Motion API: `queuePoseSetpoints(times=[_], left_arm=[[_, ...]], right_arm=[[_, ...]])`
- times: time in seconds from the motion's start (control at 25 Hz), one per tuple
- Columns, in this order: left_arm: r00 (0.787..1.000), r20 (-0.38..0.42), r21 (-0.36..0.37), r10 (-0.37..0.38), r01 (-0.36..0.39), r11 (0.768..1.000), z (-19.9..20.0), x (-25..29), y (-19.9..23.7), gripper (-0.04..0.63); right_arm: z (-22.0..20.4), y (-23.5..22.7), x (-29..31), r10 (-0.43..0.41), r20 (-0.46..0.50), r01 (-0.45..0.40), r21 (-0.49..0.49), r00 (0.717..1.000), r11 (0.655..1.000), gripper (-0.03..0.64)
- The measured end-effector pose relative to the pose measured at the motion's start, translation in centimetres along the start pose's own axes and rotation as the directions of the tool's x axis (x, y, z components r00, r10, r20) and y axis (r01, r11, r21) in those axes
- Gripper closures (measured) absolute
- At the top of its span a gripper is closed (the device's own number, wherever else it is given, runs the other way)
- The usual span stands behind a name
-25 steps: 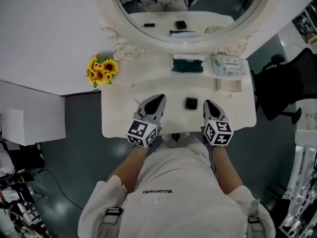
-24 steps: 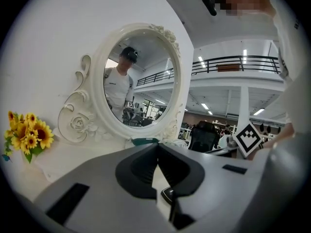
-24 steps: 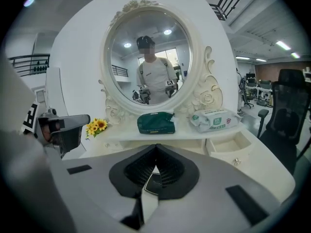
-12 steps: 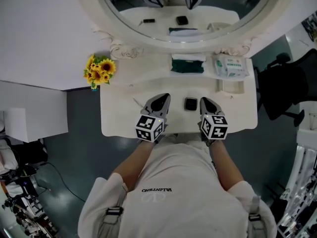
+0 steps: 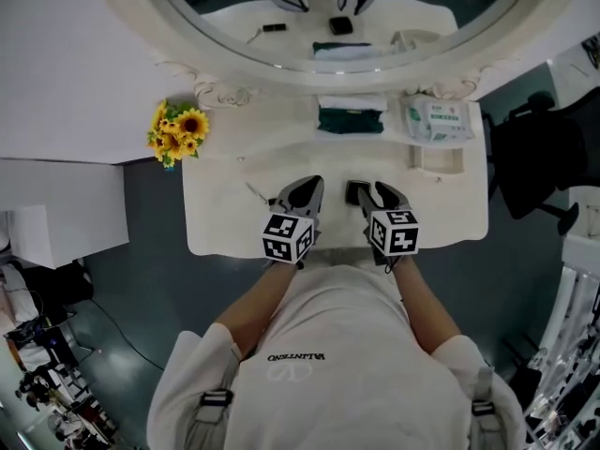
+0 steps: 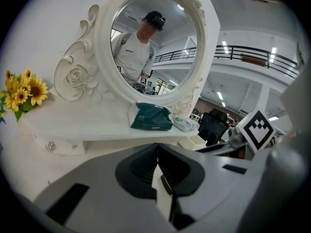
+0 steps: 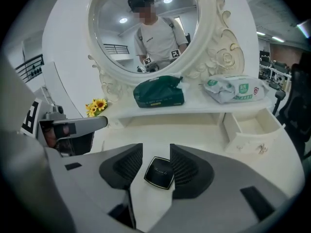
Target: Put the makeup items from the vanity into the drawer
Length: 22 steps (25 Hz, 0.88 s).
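Observation:
A small black square compact (image 5: 356, 193) (image 7: 158, 173) lies on the white vanity top (image 5: 225, 223) near its front edge. My right gripper (image 5: 372, 193) (image 7: 156, 152) is low over it. Its jaws have just been opening and now stand apart with the compact between them; the right pad is close beside it, the left pad clear of it. My left gripper (image 5: 310, 187) (image 6: 157, 147) hovers just left of it, tips together, holding nothing. A thin dark stick (image 5: 255, 193) lies left of that gripper.
A small open drawer (image 5: 434, 162) (image 7: 248, 130) sits at the right under the shelf. On the shelf lie a green packet (image 5: 351, 120) (image 7: 159, 92) and a wipes pack (image 5: 434, 120) (image 7: 235, 89). Sunflowers (image 5: 173, 131) stand at the left. The oval mirror (image 5: 328, 26) rises behind.
Both grippers have come down towards the vanity top. The right one has shifted left over the compact and its jaws, shut a second ago, now stand apart.

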<state>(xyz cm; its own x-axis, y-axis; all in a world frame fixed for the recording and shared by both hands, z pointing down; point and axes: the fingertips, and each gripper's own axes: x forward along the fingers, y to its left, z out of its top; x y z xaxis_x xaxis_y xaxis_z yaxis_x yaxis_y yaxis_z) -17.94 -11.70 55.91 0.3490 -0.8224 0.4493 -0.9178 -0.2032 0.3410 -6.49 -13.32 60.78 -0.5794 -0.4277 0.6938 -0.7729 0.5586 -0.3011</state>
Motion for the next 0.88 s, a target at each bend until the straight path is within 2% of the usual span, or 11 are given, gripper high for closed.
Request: queuePoseSetpoints(times=[0.16, 0.64, 0.88], left_arm=[[1.000, -0.023, -0.007, 0.001, -0.001, 1.000, -0.9, 0.6, -0.2, 0.592], [0.992, -0.125, -0.013, 0.031, -0.033, 0.999, -4.2, 2.1, -0.2, 0.591], [0.987, -0.152, -0.022, 0.055, -0.059, 0.998, -5.3, 2.8, 0.3, 0.592]], right_arm=[[-1.2, 0.1, 0.9, 0.015, -0.057, -0.014, 0.017, 0.998, 1.000, 0.358], [-4.4, -0.1, 3.0, 0.017, -0.197, -0.007, 0.052, 0.980, 0.999, 0.186], [-5.6, -0.3, 4.3, -0.026, -0.254, 0.022, -0.018, 0.967, 1.000, 0.143]])
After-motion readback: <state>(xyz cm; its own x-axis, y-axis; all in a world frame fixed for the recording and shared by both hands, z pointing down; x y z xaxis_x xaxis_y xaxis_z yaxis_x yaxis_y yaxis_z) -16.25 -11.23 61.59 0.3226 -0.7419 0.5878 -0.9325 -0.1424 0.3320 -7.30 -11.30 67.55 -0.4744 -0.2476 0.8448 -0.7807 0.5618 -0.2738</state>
